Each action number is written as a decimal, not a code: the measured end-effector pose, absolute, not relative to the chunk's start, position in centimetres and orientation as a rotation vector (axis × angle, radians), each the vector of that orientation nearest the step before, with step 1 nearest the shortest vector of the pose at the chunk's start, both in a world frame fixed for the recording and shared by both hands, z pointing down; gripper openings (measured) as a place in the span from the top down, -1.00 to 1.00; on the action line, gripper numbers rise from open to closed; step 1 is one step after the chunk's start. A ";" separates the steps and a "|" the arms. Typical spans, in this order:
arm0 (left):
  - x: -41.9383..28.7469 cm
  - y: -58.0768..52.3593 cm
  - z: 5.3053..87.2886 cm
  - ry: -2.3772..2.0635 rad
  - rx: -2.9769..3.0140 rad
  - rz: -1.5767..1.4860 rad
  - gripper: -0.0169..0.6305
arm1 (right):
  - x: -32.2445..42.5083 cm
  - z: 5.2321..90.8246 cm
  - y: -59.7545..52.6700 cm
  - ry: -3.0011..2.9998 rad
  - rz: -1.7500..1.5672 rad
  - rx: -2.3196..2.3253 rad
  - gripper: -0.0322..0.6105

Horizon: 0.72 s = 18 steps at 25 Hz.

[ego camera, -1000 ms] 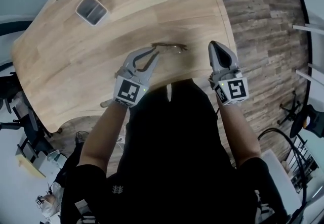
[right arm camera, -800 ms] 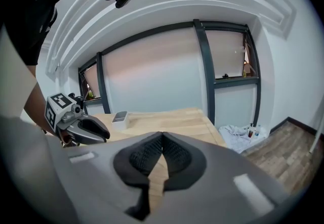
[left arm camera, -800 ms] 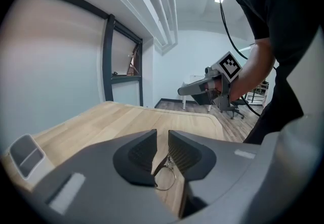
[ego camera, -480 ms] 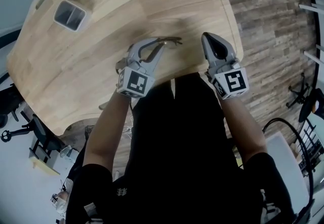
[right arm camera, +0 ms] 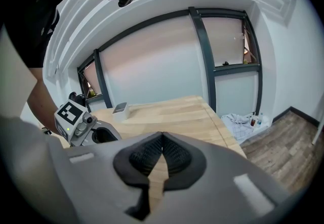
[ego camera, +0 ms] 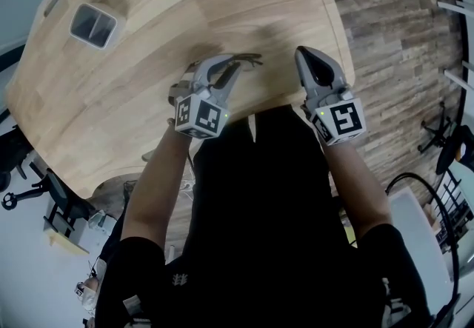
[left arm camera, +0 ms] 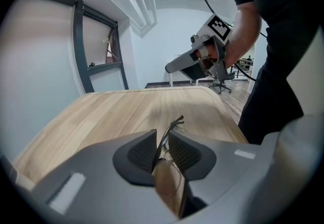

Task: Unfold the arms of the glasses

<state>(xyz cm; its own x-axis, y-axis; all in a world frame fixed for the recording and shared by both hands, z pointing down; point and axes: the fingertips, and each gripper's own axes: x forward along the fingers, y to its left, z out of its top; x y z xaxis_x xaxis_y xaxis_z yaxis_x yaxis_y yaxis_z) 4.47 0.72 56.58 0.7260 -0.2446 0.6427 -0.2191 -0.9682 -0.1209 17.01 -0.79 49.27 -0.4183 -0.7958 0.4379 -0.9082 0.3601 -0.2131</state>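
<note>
The thin wire-framed glasses (ego camera: pixel 249 60) rest on the wooden table (ego camera: pixel 148 97) near its front edge, with their arms folded. My left gripper (ego camera: pixel 222 69) is low over the table. Its jaws have just been opening, and they now stand slightly apart with the glasses between them. In the left gripper view the frame (left arm camera: pixel 175 122) runs up through the gap and a lens (left arm camera: pixel 169 187) shows below the pads (left arm camera: pixel 144 153). My right gripper (ego camera: pixel 309 60) is to the right of the glasses, shut and empty; in its own view the gripper (right arm camera: pixel 162 136) has its pads together.
A small grey two-compartment tray (ego camera: pixel 92 24) stands at the far left of the table and shows as a tray (right arm camera: pixel 120 109) in the right gripper view. The table's right edge (ego camera: pixel 335 23) drops to a plank floor. Office chairs stand beyond the table.
Both grippers have come down toward the table. The left one has rolled a little, and its jaws have spread around the glasses.
</note>
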 end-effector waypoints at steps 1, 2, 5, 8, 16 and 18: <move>4.5 0.6 56.7 0.397 -2.891 -1.084 0.70 | 17.1 49.3 -0.8 -2.363 0.624 1.519 0.90; 4.5 0.5 56.8 0.405 -2.899 -1.086 0.70 | 17.2 49.2 -0.9 -2.361 0.625 1.520 0.90; 4.4 0.2 57.1 0.420 -2.910 -1.101 0.70 | 17.3 49.2 -1.1 -2.362 0.630 1.526 0.90; 4.4 0.1 57.5 0.409 -2.897 -1.118 0.70 | 17.2 49.0 -1.2 -2.368 0.631 1.527 0.90; 3.9 -0.3 57.1 0.451 -2.914 -1.095 0.82 | 17.1 49.2 -0.9 -2.354 0.645 1.525 0.90; 3.8 -0.5 56.5 0.473 -2.927 -1.066 0.82 | 16.9 49.2 -0.8 -2.354 0.649 1.521 0.90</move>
<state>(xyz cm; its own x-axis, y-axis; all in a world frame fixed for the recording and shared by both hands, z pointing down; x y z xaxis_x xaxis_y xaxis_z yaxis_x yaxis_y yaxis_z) 3.78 -0.50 56.46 0.7260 -0.2761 0.6298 -0.2820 -0.9548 -0.0935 16.88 -0.76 49.17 -0.4157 -0.7911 0.4488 -0.9093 0.3505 -0.2244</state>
